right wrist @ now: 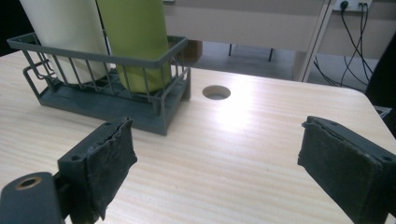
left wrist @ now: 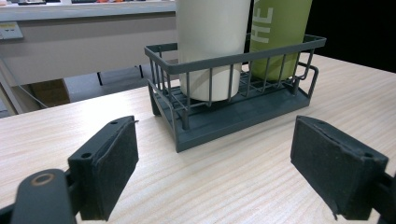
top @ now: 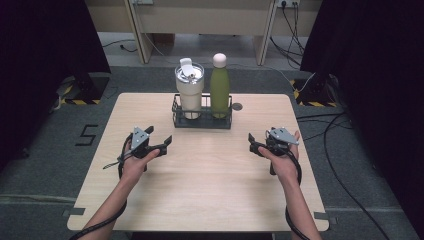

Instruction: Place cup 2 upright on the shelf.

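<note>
- Pale wooden tabletop (top: 200, 195) carries a dark wire rack (top: 202, 119) at its far edge's middle, holding a cream tumbler (top: 189, 90) and green bottle (top: 219, 85), both upright.
- Left claw (top: 161, 143) and right claw (top: 254, 144) flank the rack toward the near edge, both wide and empty, about equally near.

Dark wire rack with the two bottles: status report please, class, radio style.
Left gripper and right gripper open, empty, short of dark wire rack. Cream tumbler and green bottle upright inside. Light wooden table bare between.
</note>
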`<state>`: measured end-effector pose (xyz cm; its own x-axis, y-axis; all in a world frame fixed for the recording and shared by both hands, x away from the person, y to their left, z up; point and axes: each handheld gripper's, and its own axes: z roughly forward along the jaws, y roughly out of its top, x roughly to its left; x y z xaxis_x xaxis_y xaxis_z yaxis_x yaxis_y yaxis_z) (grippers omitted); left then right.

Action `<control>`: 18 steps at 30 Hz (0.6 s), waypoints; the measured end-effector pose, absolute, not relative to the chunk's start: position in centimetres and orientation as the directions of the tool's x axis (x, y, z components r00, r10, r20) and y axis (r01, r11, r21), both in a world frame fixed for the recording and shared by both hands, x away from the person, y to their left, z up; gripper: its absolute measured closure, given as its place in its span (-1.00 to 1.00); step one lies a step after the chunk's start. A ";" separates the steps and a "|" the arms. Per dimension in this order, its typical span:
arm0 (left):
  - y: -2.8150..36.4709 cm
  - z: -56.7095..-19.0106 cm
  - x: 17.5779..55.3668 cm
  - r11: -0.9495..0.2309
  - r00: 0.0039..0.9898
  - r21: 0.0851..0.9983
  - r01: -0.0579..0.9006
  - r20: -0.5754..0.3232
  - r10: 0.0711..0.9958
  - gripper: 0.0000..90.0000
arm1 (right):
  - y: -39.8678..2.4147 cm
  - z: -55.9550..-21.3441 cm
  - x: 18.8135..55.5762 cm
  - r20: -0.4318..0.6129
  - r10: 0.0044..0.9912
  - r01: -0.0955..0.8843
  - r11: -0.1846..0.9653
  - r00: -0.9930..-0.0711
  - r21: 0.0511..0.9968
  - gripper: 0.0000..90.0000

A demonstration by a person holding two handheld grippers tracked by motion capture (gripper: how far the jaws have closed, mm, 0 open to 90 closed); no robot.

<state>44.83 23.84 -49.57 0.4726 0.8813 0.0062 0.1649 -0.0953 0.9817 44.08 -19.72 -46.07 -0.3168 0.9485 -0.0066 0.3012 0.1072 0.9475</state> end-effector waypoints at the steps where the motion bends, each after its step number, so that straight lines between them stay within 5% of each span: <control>1: 23.8 -49.6 44.8 -0.094 0.472 0.982 0.165 0.005 0.881 -0.68 | -19.8 -46.2 43.9 -0.005 0.948 0.302 0.106 -0.317 0.947 -0.77; 18: 23.8 -49.9 44.8 -0.099 0.476 0.980 0.173 0.004 0.879 -0.68 | -20.7 -48.5 41.7 0.032 0.954 0.317 0.067 -0.297 0.946 -0.75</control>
<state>44.80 23.76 -49.89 0.4763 0.8793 0.0043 0.1734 -0.0988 0.9799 41.68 -20.71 -48.53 -0.2968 0.9544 0.0320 0.3171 0.0668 0.9460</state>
